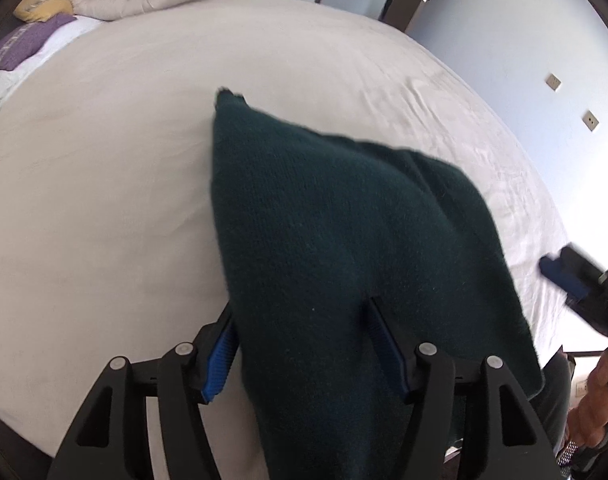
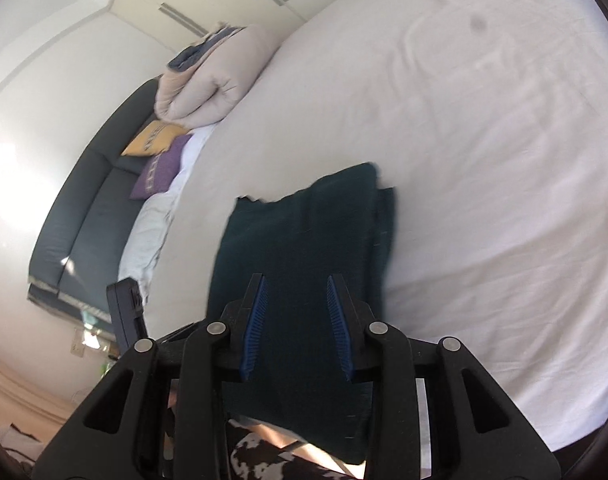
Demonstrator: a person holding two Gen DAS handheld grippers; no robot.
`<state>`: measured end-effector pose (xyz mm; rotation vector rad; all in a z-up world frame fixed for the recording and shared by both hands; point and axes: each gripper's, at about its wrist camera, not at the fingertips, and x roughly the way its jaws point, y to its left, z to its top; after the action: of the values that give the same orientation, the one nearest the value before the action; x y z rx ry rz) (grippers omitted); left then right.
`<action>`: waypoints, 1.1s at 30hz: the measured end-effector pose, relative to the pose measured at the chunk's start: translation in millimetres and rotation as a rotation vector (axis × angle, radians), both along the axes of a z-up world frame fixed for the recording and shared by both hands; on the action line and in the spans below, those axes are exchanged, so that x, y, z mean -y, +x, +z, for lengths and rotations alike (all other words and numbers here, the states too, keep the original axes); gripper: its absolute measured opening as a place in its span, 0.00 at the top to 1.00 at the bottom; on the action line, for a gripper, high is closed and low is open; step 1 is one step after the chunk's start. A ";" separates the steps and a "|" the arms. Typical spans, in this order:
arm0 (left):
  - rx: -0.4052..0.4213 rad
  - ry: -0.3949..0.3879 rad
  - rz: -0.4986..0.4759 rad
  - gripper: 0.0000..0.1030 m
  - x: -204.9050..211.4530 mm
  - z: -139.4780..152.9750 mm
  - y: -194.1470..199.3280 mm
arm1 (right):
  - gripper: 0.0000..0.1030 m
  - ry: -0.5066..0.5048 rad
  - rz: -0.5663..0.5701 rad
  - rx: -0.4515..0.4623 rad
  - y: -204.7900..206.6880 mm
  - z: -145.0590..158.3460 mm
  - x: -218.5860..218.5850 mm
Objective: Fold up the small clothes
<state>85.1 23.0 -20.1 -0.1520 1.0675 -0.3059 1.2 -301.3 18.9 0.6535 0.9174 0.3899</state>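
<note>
Sweater (image 1: 344, 240), dark green, lies mid-fold at lower centre of the bed (image 1: 103, 160); left claw (image 1: 304, 340) and right claw (image 2: 297, 328) both spread, apparently needing to pinch an edge next.

**Dark green knit garment: state and pose**

One item only: dark green, fine-knit woollen garment (image 1: 344, 240), small. Doubled over, with a second layer showing along the right edge in the right wrist view (image 2: 304, 240). Far end resting on the white bed sheet (image 1: 103, 160); near end draped off the bed's near edge toward the cameras. Far hem uneven, one corner poking up in the left wrist view. Surface otherwise smooth. Blurred in both views.
</note>
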 end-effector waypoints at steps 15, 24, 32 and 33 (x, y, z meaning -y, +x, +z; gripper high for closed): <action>0.141 0.108 -0.118 0.75 41.9 -0.6 13.7 | 0.76 0.075 0.011 -0.096 6.1 -70.6 -0.4; 0.265 0.189 -0.138 0.74 50.8 -12.2 -6.0 | 0.78 0.090 0.013 -0.025 3.7 -78.8 1.1; 0.259 0.022 -0.075 0.27 20.0 26.5 -38.6 | 0.74 -0.138 -0.022 0.085 -18.9 -19.7 -7.2; 0.284 0.021 -0.067 0.11 19.2 32.2 -45.9 | 0.72 -0.171 -0.034 0.107 -22.9 -10.9 -8.5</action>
<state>39.1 3.8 12.0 -0.0517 0.7945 -0.3647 -21.8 -292.8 8.1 0.4860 0.8263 0.3096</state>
